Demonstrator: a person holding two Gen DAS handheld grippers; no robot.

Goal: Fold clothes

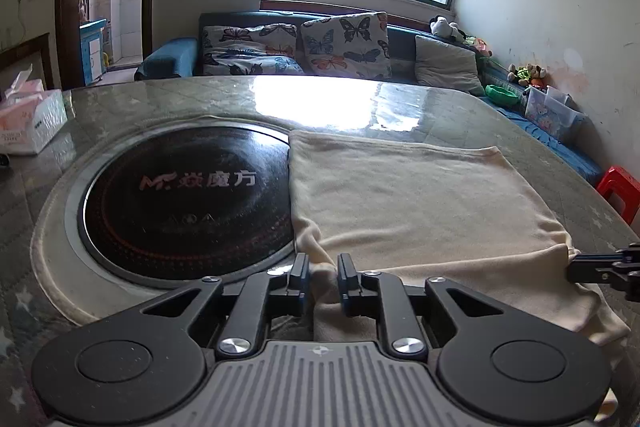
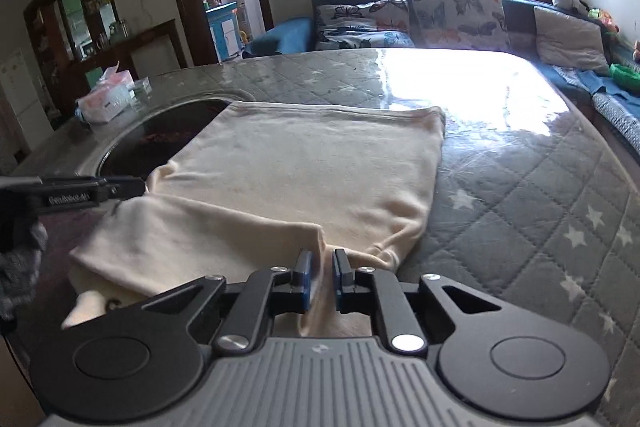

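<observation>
A cream garment (image 1: 420,195) lies flat on the table, its left edge over a round black cooktop (image 1: 188,195). My left gripper (image 1: 323,273) is shut on a bunched fold at the garment's near left edge. In the right wrist view the same cloth (image 2: 312,167) has a folded layer across its near part. My right gripper (image 2: 324,267) is shut on the near right edge of that layer. Each gripper shows in the other's view: the right gripper (image 1: 576,265) pinches the cloth's right corner, and the left gripper (image 2: 142,185) bites the left edge.
The table (image 2: 520,207) has a grey quilted star cover under a glossy sheet. A tissue pack (image 1: 28,119) sits at the far left. Behind the table are a blue sofa with butterfly cushions (image 1: 344,43) and a red stool (image 1: 618,191) at the right.
</observation>
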